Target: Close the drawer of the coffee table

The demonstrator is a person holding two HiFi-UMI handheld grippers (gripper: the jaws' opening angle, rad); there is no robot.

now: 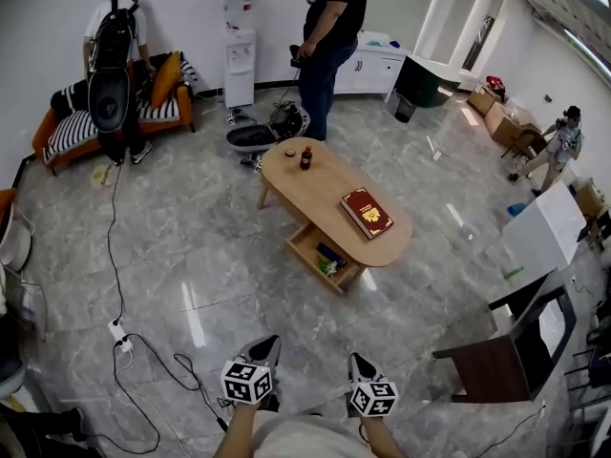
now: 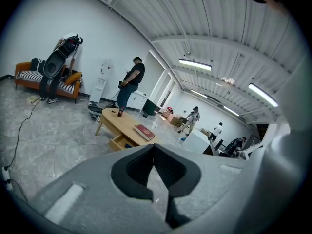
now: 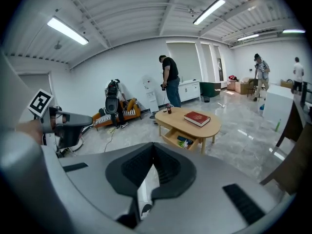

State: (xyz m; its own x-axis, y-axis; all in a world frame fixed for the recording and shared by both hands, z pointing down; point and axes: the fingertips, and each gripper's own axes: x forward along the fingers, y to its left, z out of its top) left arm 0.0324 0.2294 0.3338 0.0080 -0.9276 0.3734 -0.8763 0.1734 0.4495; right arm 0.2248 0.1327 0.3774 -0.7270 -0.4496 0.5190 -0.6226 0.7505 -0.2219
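Observation:
The oval wooden coffee table (image 1: 325, 184) stands mid-room on the grey marble floor. Its drawer (image 1: 320, 253) is pulled out on the side facing me, with small items inside. In the left gripper view the table (image 2: 122, 122) and open drawer (image 2: 118, 141) are far ahead; in the right gripper view the table (image 3: 192, 126) and drawer (image 3: 179, 140) are equally distant. My left gripper (image 1: 270, 343) (image 2: 154, 149) and right gripper (image 1: 355, 359) (image 3: 153, 149) are held close to my body, both shut with nothing between the jaws, well short of the table.
A red book (image 1: 367, 212) and a dark bottle (image 1: 305, 157) lie on the tabletop. A person (image 1: 329, 27) stands behind the table. An orange sofa (image 1: 115, 113), a power strip with cables (image 1: 119, 332), a dark chair (image 1: 506, 356) and a white cabinet (image 1: 544, 232) ring the room.

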